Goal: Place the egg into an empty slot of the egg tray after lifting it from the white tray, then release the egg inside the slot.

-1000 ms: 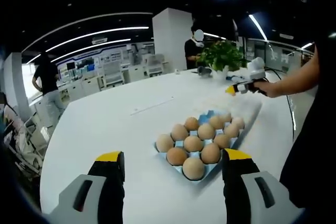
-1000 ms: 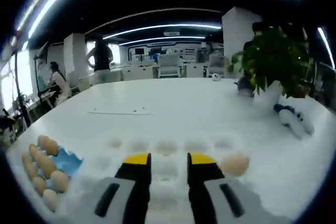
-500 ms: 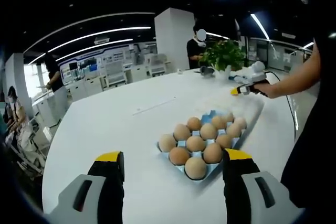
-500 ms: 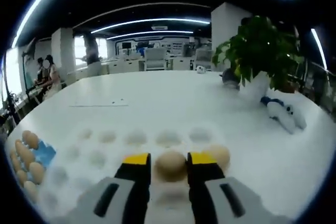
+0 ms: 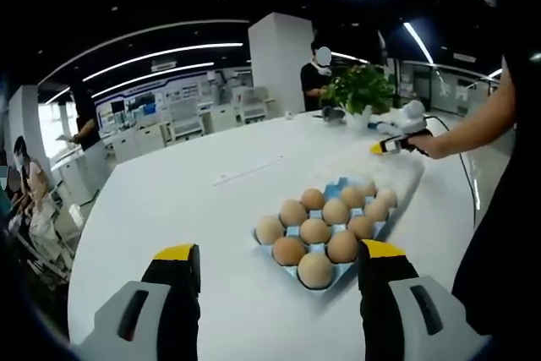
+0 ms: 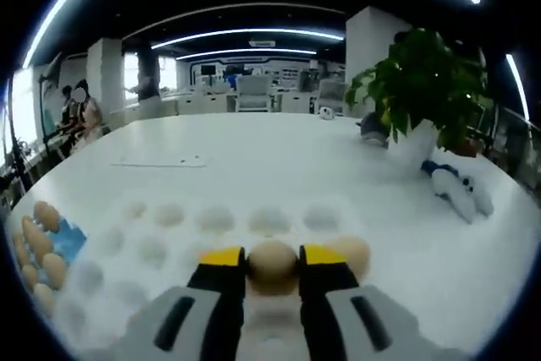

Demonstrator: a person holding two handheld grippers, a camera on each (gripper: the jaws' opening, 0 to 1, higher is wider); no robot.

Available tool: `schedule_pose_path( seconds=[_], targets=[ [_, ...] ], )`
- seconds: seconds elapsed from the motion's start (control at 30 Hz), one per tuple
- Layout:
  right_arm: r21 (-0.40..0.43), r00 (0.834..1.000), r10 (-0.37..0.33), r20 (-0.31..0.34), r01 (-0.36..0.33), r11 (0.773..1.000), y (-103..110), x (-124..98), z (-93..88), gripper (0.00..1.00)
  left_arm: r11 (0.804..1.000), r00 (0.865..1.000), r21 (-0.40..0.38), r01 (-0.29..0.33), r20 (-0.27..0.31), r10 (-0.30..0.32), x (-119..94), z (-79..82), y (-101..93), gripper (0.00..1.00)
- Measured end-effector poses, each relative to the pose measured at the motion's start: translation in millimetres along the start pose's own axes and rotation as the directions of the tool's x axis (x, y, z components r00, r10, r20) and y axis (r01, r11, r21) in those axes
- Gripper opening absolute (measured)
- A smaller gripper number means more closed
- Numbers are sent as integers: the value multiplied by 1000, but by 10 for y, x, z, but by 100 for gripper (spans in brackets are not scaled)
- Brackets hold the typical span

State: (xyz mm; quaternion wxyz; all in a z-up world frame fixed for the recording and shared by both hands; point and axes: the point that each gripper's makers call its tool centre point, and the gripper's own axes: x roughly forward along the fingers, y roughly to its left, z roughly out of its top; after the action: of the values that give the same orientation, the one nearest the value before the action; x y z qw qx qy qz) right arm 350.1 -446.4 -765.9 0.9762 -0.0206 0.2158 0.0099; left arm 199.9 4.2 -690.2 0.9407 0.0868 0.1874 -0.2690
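In the right gripper view my right gripper (image 6: 271,257) is shut on a tan egg (image 6: 272,265), held just over the near rows of the white tray (image 6: 211,219). A second egg (image 6: 351,253) lies in the white tray just right of it. The blue egg tray (image 6: 69,240) with several eggs shows at the far left. In the left gripper view my left gripper (image 5: 279,253) stands open above the table, short of the blue egg tray (image 5: 336,187) filled with several eggs. Beyond that tray a person's hand holds the right gripper (image 5: 385,145) over the white tray (image 5: 404,177).
A potted plant (image 6: 421,90) and a small white and blue toy (image 6: 459,192) stand at the back right of the white table (image 6: 254,150). A flat strip (image 5: 247,171) lies on the table past the egg tray. People stand in the office behind.
My right gripper moved onto an egg in the white tray and closed on it; the jaws now pinch the egg more tightly. The left gripper has stayed put.
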Motion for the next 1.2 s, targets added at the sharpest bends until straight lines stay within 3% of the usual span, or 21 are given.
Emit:
schedule_pose_path(
  seconds=[0.13,0.57,0.9,1.2],
  targets=[
    [18,1000,5,25,-5,1000,-16,-40,78,23,1000,1000,1,0,-2,0,0,-6,1,77],
    [20,990,112,82,-114,993,380,-218,285,24,1000,1000,2,14,5,-14,33,13,-34,77],
    [-25,965,233,122,-232,972,873,-256,495,24,1000,1000,1,14,8,-14,33,5,-33,77],
    [-31,948,295,121,-294,955,1087,-230,499,24,1000,1000,2,16,5,-16,30,-13,-25,77]
  ],
)
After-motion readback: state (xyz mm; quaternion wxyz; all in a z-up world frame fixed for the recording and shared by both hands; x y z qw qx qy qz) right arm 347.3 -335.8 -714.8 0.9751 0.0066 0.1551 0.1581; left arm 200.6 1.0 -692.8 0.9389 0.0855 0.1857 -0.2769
